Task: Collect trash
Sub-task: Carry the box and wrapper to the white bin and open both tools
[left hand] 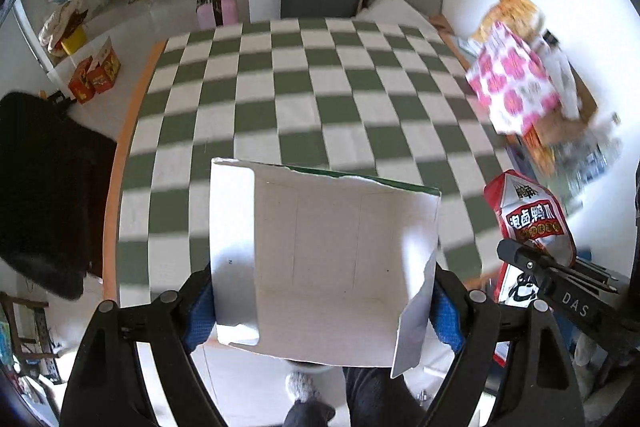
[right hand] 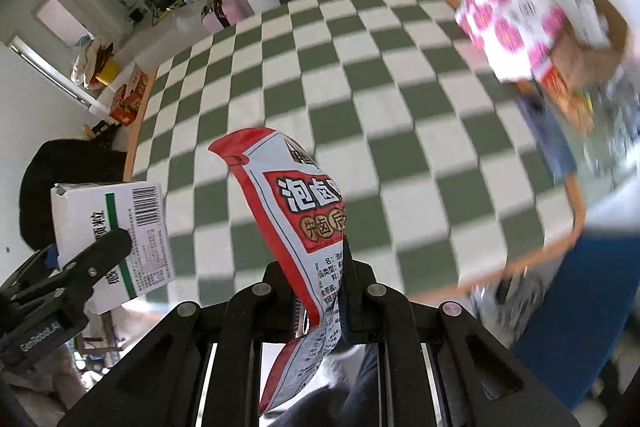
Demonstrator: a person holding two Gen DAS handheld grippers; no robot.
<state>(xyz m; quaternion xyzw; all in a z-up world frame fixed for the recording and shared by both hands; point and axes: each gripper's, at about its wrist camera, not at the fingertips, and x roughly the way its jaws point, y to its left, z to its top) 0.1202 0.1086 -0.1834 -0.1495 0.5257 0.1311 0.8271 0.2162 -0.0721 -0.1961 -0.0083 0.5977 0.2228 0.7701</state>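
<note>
Jaws of the left gripper (left hand: 324, 301) clamp the torn white cardboard box (left hand: 320, 267) by its two sides. Jaws of the right gripper (right hand: 320, 291) pinch the red-and-white printed snack wrapper (right hand: 296, 227). Beyond both lies the green-and-white checkered bench (left hand: 304, 83), with a pink-flowered white box (left hand: 514, 83) far right.

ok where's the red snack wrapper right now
The red snack wrapper is pinched in the right gripper, held above the checkered table's near edge, right of the white box.

Bright daylight; motion blur right; fisheye-warped edges.
</note>
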